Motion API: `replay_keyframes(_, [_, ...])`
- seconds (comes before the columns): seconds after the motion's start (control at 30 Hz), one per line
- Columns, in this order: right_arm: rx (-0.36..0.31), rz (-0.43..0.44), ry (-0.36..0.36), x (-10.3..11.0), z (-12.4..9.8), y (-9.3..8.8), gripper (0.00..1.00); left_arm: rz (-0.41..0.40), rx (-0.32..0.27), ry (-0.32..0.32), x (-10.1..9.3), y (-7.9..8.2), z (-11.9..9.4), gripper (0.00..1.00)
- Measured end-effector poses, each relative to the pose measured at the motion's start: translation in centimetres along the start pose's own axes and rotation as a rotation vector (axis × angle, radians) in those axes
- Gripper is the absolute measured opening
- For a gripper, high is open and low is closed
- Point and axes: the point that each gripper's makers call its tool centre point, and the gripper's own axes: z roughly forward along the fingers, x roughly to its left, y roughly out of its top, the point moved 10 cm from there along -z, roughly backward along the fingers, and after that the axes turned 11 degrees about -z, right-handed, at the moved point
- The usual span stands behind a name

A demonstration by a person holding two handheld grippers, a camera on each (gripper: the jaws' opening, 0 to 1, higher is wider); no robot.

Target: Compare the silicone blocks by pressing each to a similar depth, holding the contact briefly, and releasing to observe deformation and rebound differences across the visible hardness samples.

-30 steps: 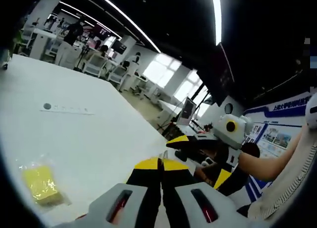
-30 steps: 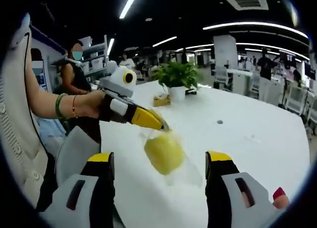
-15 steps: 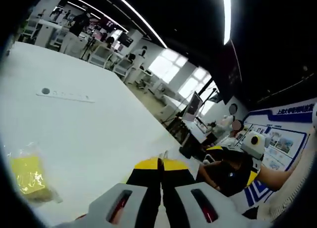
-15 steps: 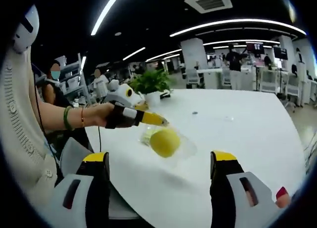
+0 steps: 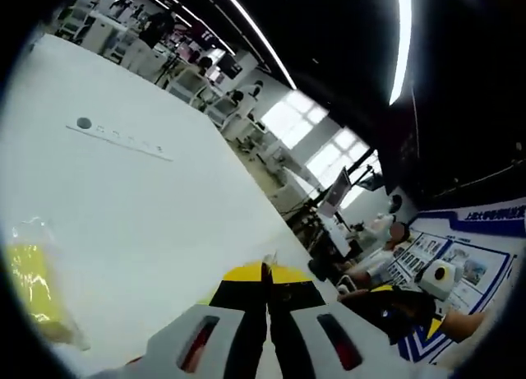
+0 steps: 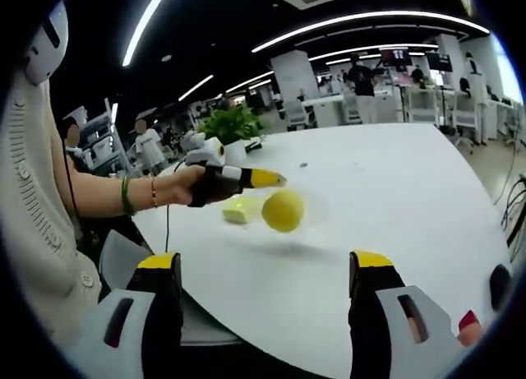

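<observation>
Pinching the clear bag [image 6: 306,210] with the left gripper [image 6: 275,180], jaws pressed together, dangling a yellow silicone block [image 6: 282,210] just under the tips above the white table [image 6: 394,198]. Right gripper [image 6: 267,272] spread wide, nothing between. Second bagged yellow block [image 5: 33,284] off left of the left tips.

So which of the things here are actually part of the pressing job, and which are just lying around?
Part of the job:
- round yellow block in a clear bag, hanging from the shut left gripper
- pale yellow block on the white table
- bagged yellow block
- right gripper, open

Lying about:
- potted plant
- strip with a grey dot
</observation>
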Motion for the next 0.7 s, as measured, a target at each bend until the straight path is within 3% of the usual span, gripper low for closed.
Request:
replay_keyframes(0.37, [0.041, 0.007, -0.041, -1.5, -0.4, -0.2, 0.77, -0.026, -0.049, 0.094, 3.9, 1.6, 1.0, 0.0])
replay_keyframes(0.7, [0.083, 0.024, -0.047, -1.9, 0.1, -1.0, 0.76, -0.051, -0.041, 0.166, 7.6, 2.5, 1.8, 0.0])
